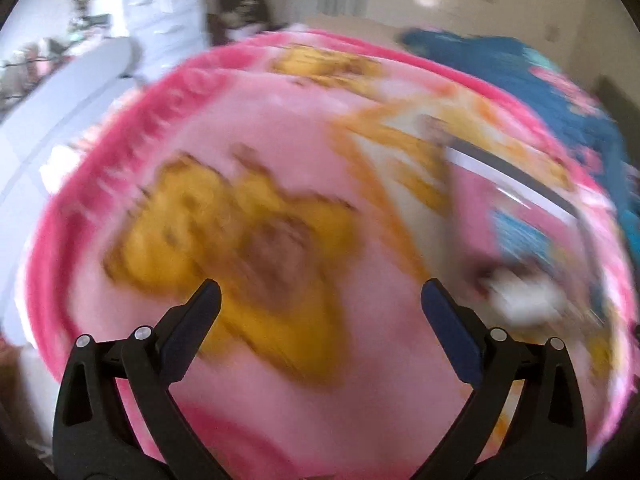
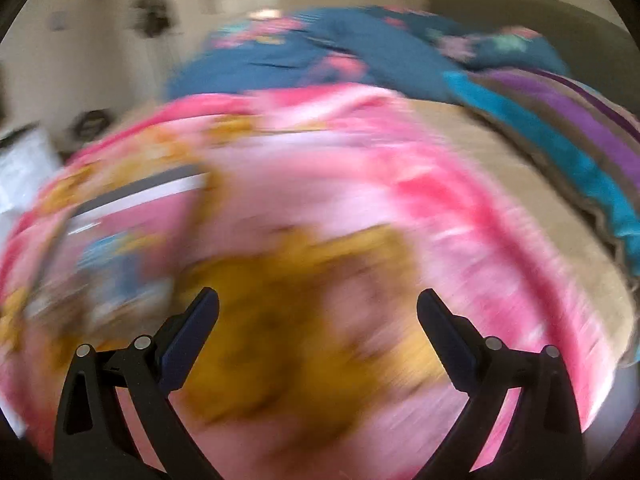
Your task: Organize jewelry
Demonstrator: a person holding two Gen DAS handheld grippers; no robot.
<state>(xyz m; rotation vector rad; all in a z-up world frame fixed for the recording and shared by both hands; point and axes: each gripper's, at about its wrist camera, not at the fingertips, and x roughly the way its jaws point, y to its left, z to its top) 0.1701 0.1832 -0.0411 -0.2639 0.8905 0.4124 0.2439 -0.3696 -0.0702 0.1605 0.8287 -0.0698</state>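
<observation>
Above the pink blanket (image 1: pixel 280 168), the left gripper (image 1: pixel 320 300) and right gripper (image 2: pixel 318 306) hang spread and empty, probably approaching the blurred box (image 1: pixel 532 220) between them.

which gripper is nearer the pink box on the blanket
Hard to call through the blur. The pink box lies ahead-right of the left gripper and ahead-left of the right gripper, neither touching.

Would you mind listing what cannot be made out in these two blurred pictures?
- Jewelry: none identifiable in either view; motion blur smears everything.
- Pink box, left wrist view: its contents are blurred; in the right wrist view it is equally smeared.
- White blob beside it: blurred beyond naming.
- Pink blanket: its yellow print is unreadable.
- Left gripper and right gripper: open, empty; their bases are cut off by the bottom edge.
</observation>
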